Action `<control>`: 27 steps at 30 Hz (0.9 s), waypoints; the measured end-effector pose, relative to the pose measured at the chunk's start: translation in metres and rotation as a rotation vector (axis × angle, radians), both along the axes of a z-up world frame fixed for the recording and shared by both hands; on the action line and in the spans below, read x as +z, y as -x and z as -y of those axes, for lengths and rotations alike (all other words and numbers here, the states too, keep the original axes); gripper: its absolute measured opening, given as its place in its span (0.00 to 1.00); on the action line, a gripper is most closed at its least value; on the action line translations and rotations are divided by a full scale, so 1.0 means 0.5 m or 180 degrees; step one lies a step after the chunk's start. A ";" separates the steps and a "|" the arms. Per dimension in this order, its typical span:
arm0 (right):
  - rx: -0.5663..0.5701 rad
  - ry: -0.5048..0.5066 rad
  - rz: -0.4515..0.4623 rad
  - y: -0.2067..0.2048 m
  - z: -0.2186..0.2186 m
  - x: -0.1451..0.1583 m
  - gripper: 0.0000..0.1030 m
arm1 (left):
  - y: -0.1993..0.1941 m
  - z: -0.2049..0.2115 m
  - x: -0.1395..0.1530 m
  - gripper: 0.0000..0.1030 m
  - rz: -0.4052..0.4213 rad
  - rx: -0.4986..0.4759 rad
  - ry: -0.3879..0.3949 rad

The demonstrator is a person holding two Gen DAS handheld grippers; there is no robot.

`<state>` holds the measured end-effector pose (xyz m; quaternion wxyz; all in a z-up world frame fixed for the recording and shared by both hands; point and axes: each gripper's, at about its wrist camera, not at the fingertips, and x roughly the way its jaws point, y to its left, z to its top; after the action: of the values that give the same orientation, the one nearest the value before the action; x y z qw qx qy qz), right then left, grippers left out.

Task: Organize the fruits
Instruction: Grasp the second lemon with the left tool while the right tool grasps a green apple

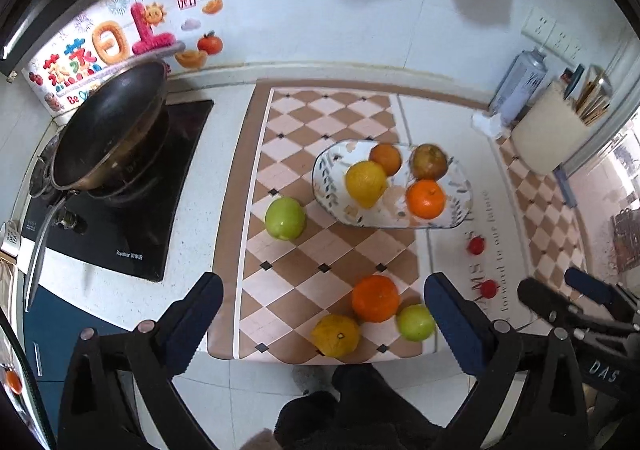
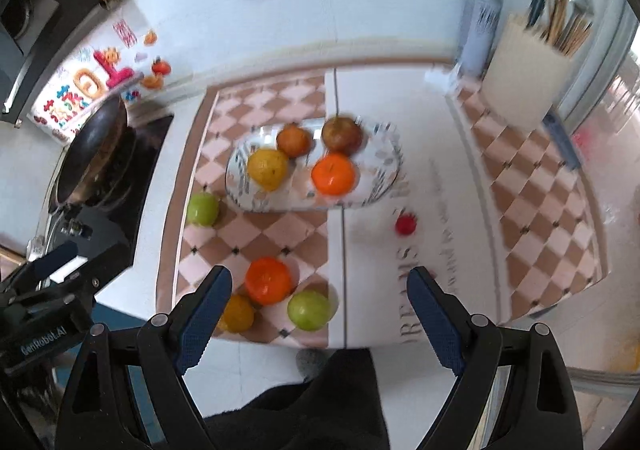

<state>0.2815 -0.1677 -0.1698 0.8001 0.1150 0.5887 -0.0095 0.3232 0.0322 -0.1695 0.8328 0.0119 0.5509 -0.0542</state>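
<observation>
Here both tools hang released and empty, the left tool (image 1: 323, 320) and the right tool (image 2: 320, 312), above the loose orange (image 1: 375, 298) on the surface (image 1: 192, 314); beyond them the plate (image 1: 460, 209) collects fruit.

A home kitchen. A dark wok (image 1: 110, 129) sits on a black glass stove (image 1: 120, 201) set into the white table (image 1: 104, 302). Behind it the tiled wall (image 1: 320, 21) carries bright festive stickers (image 1: 108, 45) and sockets (image 1: 540, 25). A holder of chopsticks (image 1: 560, 125) stands by a spray can (image 1: 520, 81), and checkered mats (image 1: 320, 234) cover the table.
</observation>
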 end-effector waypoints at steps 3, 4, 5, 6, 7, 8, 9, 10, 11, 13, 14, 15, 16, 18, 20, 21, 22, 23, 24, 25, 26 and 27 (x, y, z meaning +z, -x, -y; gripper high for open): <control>0.0017 -0.0250 -0.0314 -0.008 -0.003 -0.091 0.89 | -0.010 -0.010 -0.059 1.00 -0.0205 0.0042 -0.0082; 0.0025 -0.0298 -0.0412 -0.010 -0.007 -0.124 0.89 | -0.014 -0.013 -0.082 1.00 -0.0301 0.0038 -0.0073; 0.0048 -0.0336 -0.0517 -0.012 -0.013 -0.163 0.89 | -0.016 -0.018 -0.104 1.00 -0.0387 0.0059 -0.0086; 0.0066 -0.0347 -0.0570 -0.014 -0.018 -0.190 0.89 | -0.019 -0.024 -0.135 1.00 -0.0517 0.0082 -0.0074; 0.0089 -0.0330 -0.0605 -0.015 -0.023 -0.213 0.89 | -0.019 -0.029 -0.154 1.00 -0.0627 0.0096 -0.0025; 0.0125 -0.0281 -0.0667 -0.017 -0.031 -0.240 0.89 | -0.020 -0.037 -0.184 1.00 -0.0798 0.0140 0.0063; 0.0152 -0.0254 -0.0732 -0.019 -0.039 -0.267 0.89 | -0.019 -0.045 -0.210 1.00 -0.0950 0.0188 0.0162; 0.0172 -0.0260 -0.0764 -0.022 -0.044 -0.287 0.88 | -0.017 -0.052 -0.231 1.00 -0.1083 0.0247 0.0249; 0.0199 -0.0260 -0.0809 -0.025 -0.051 -0.308 0.88 | -0.016 -0.059 -0.251 1.00 -0.1204 0.0310 0.0335; 0.0270 -0.0234 -0.0929 -0.030 -0.067 -0.353 0.84 | -0.010 -0.067 -0.281 1.00 -0.1371 0.0411 0.0462; 0.0303 -0.0224 -0.0979 -0.033 -0.072 -0.368 0.75 | -0.009 -0.066 -0.291 1.00 -0.1412 0.0433 0.0483; 0.0342 -0.0190 -0.1037 -0.034 -0.079 -0.385 0.67 | -0.007 -0.065 -0.304 1.00 -0.1477 0.0444 0.0533; 0.0365 -0.0135 -0.1063 -0.035 -0.082 -0.394 0.63 | -0.008 -0.062 -0.313 1.00 -0.1530 0.0443 0.0548; 0.0422 -0.0102 -0.1003 -0.033 -0.088 -0.399 0.57 | -0.009 -0.053 -0.330 1.00 -0.1622 0.0416 0.0598; 0.0453 0.0022 -0.1004 -0.030 -0.090 -0.399 0.57 | -0.009 -0.041 -0.344 1.00 -0.1690 0.0373 0.0621; 0.0432 0.0007 -0.1003 -0.027 -0.083 -0.399 0.57 | -0.009 -0.033 -0.349 1.00 -0.1713 0.0333 0.0647; 0.0384 -0.0016 -0.1018 -0.024 -0.072 -0.401 0.57 | -0.010 -0.026 -0.355 1.00 -0.1735 0.0303 0.0654; 0.0358 -0.0017 -0.1030 -0.023 -0.066 -0.403 0.57 | -0.009 -0.018 -0.361 1.00 -0.1764 0.0268 0.0659; 0.0316 -0.0039 -0.1040 -0.020 -0.054 -0.405 0.57 | -0.011 -0.013 -0.370 1.00 -0.1791 0.0239 0.0663; 0.0275 -0.0108 -0.1038 -0.018 -0.043 -0.408 0.57 | -0.012 -0.007 -0.376 1.00 -0.1809 0.0223 0.0669; 0.0251 -0.0158 -0.1044 -0.016 -0.036 -0.409 0.57 | -0.013 -0.001 -0.384 1.00 -0.1830 0.0208 0.0667; 0.0242 -0.0197 -0.1048 -0.015 -0.031 -0.412 0.57 | -0.014 0.004 -0.390 1.00 -0.1846 0.0190 0.0662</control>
<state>0.2890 -0.1524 -0.3756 0.6887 0.1142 0.7158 0.0202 0.3302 0.0300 -0.3647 0.6388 -0.1056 0.7572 -0.0869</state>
